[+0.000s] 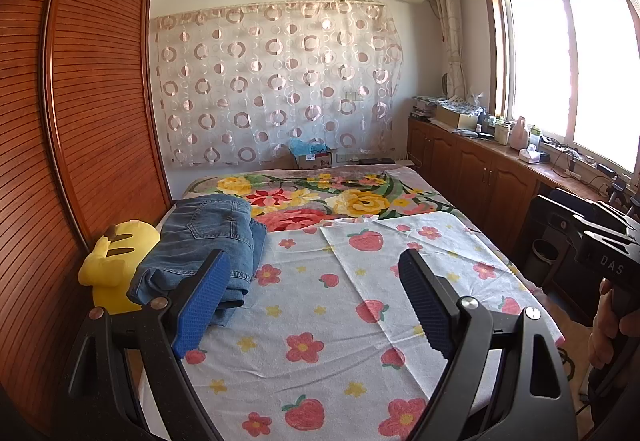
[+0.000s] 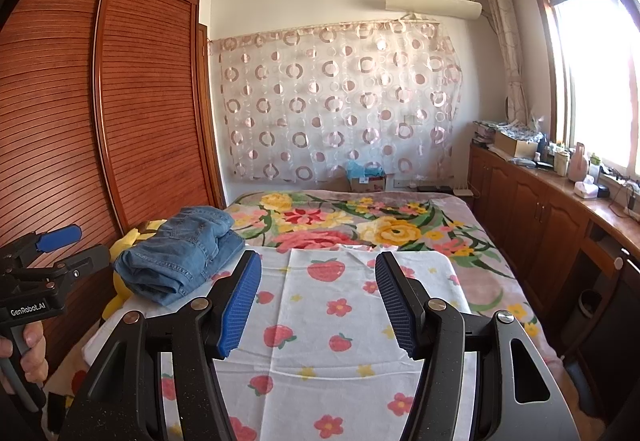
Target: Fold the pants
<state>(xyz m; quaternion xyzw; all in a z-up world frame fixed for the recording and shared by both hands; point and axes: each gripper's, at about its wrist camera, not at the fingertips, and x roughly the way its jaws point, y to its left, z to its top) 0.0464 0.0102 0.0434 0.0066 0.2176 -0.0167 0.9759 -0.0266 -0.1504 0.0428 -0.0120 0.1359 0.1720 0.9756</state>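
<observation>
Jaws wide on both hand-held grippers [image 1: 316, 297] [image 2: 318, 303] — empty.

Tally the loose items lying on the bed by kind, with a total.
Folded blue denim pants: 1
Yellow plush toy with brown stripes: 1
White strawberry-print cloth sheet: 1
Total: 3

Faded denim pants [image 1: 208, 237], slatted wood wardrobe [image 1: 80, 101]
</observation>
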